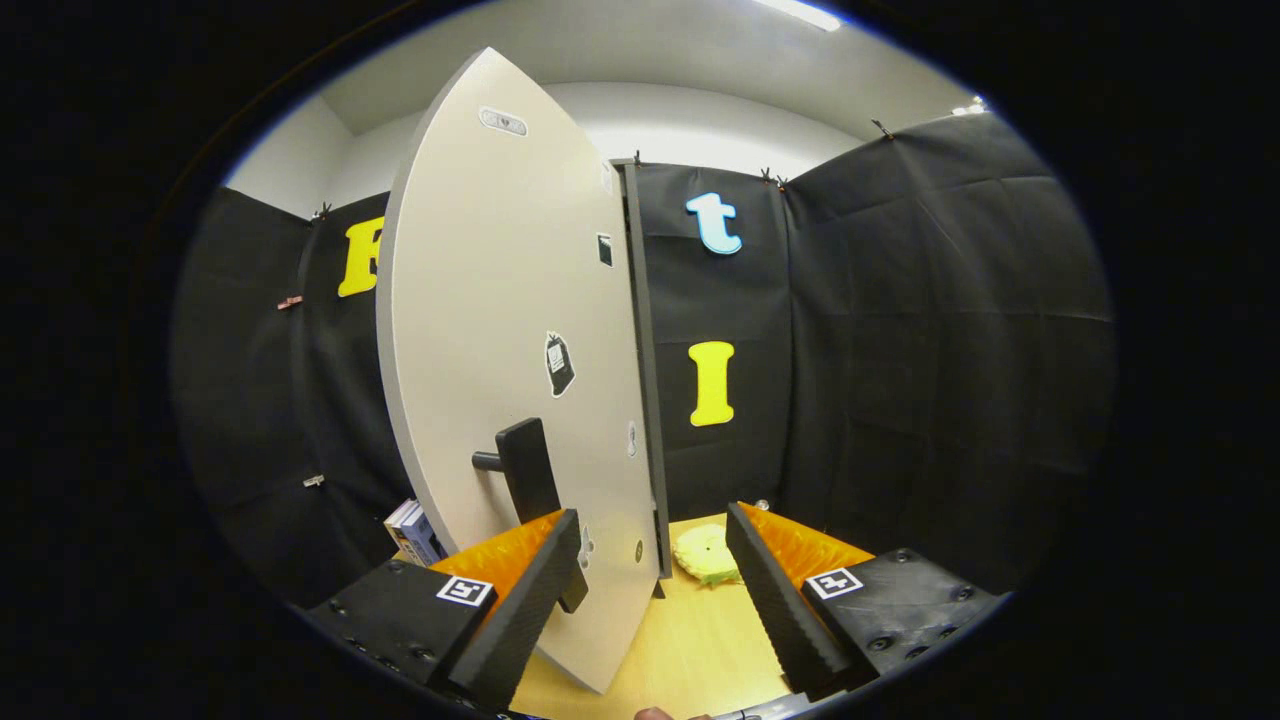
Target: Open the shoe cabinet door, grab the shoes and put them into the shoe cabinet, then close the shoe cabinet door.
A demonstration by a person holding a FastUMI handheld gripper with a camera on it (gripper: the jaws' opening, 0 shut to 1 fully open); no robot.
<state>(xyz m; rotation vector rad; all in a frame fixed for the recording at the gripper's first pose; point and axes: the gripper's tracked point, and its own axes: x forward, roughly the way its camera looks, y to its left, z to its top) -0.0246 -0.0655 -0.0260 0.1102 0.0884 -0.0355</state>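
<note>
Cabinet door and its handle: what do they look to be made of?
Cabinet door: likely laminated board, smooth matte pale grey face with a thin flat edge. Handle: dark matte bar on a short post, plastic or coated metal; unclear which. The tool is open beside it.

door (500, 330) blocks left, tabletop (690, 630) open ahead

Gripper (650, 590): ridged pads; square markers

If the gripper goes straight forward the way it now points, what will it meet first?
Probably the free edge of the open cabinet door, which stands just ahead between the open gripper fingers, nearer the left one. The handle lies beside that finger. Depth is unclear; slightly right, a yellow shoe.
</note>
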